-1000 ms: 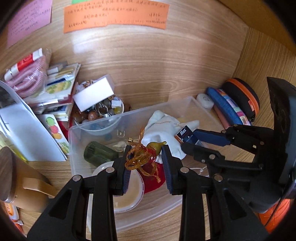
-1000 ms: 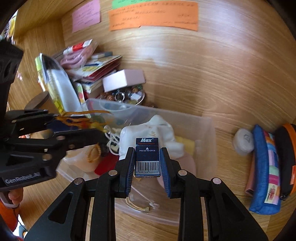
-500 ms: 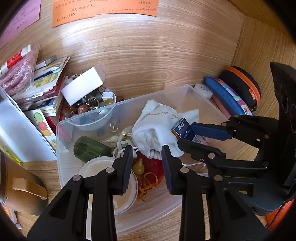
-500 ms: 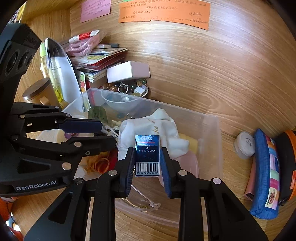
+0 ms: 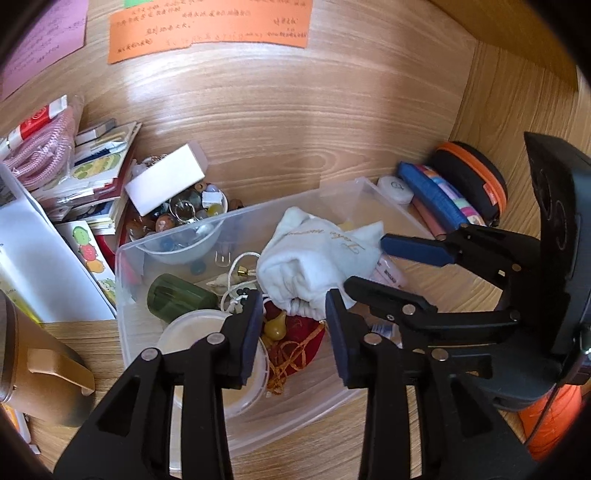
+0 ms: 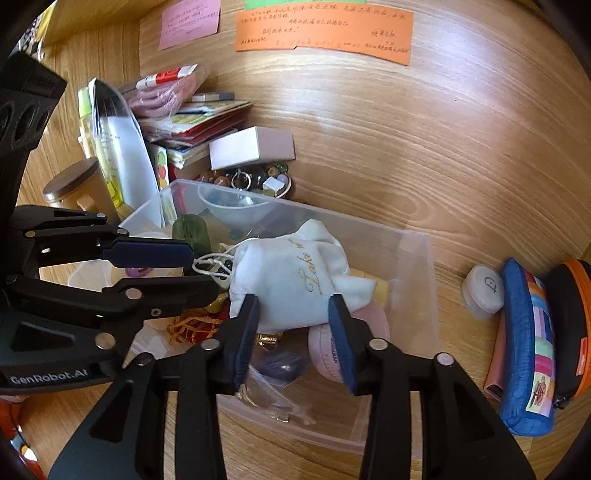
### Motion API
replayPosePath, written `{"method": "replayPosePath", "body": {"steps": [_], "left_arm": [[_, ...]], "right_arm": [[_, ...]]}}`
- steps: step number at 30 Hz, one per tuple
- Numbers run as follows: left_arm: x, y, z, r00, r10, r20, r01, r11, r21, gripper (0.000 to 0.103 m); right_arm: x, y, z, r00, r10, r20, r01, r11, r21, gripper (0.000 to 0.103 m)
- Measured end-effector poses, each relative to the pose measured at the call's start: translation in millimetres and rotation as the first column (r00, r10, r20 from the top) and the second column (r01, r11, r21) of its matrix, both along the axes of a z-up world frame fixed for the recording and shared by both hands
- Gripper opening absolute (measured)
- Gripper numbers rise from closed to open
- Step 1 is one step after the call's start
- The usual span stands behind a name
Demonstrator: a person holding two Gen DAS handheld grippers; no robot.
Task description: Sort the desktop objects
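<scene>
Since a second ago you have let go on both sides: the small blue "Max" box that sat between your right jaws is gone from them, and the red-and-gold tassel cord (image 5: 295, 347) your left gripper held now lies in the clear plastic bin (image 5: 122, 280). Both pairs of jaws have just been opening and stand partly apart, with nothing clamped between them.

Your right gripper (image 6: 291, 332) hovers over the bin's near half, right above the white drawstring pouch (image 6: 291, 280). Gold script on the pouch reads something like "Lake", the rest lost in a fold. The "Max" box is hard to find now; I cannot tell where it landed. Below the pouch a pink round case (image 6: 325, 350) carries print too small to read.

Your left gripper (image 5: 291, 325) hangs over the tassel cord and a small yellow gourd charm (image 5: 277, 326), beside a white lidded tub (image 5: 192, 332) and a dark green bottle (image 5: 173, 299). Its housing reads "GenRobot.AI" in the right wrist view.

Outside the bin on the desk (image 6: 424, 166) stand a bowl of beads and rings (image 6: 255, 181) with a white box (image 6: 247, 147) on top, a stack of booklets (image 6: 199, 125), and to the right a round white case (image 6: 484, 290) marked with a single letter, a blue pencil case (image 6: 528, 354) and a black-and-orange zip case (image 6: 569, 325), cut off at the frame edge. The orange note (image 6: 325, 29) and pink note (image 6: 188, 22) bear handwriting too blurred to read.
</scene>
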State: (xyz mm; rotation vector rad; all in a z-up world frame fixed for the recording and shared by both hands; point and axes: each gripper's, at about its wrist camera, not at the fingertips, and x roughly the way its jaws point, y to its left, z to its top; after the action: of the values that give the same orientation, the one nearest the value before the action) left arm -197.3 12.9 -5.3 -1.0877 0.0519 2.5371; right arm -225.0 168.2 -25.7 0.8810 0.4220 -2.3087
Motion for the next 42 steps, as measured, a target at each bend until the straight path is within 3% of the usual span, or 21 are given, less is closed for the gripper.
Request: {"method": "replayPosePath", "body": {"steps": [7,10,12,18,24,25,33,42], "left_arm": [[0,-6,6,0.999,0.029,-0.028,-0.028,1.000,0.014,0.051],[0,-8,10,0.999,0.041,-0.036,-0.040,0.999,0.027,0.061],[2,-8,14,0.997,0.054,-0.053,-0.053,0.998,0.015,0.066],[16,-8,26,0.990,0.098,-0.103,-0.100,0.995,-0.022,0.082],[35,-12,38,0.984,0.131,-0.119,-0.134,0.991,-0.014,0.088],[39,-13,40,0.982,0.139,-0.125,-0.142,0.990,-0.015,0.092],[90,-13,57,0.957,0.190,-0.220,-0.202,0.979,-0.032,0.098],[130,-20,54,0.949,0.226,-0.221,-0.229,0.973,0.011,0.101]], "right_arm": [[-1,6,9,0.999,-0.027,-0.018,0.026,0.999,-0.029,0.052],[-3,10,13,0.998,-0.054,-0.022,0.054,0.998,-0.023,0.064],[-4,14,16,0.997,-0.074,-0.021,0.073,0.997,-0.028,0.072],[-3,30,40,0.986,-0.163,-0.048,0.159,0.985,-0.067,0.083],[18,40,54,0.983,-0.167,-0.081,0.162,0.985,-0.067,0.087],[23,41,55,0.982,-0.165,-0.088,0.160,0.985,-0.066,0.088],[63,51,58,0.979,-0.172,-0.109,0.165,0.983,-0.078,0.088],[106,56,58,0.964,-0.220,-0.151,0.208,0.974,-0.088,0.089]]}}
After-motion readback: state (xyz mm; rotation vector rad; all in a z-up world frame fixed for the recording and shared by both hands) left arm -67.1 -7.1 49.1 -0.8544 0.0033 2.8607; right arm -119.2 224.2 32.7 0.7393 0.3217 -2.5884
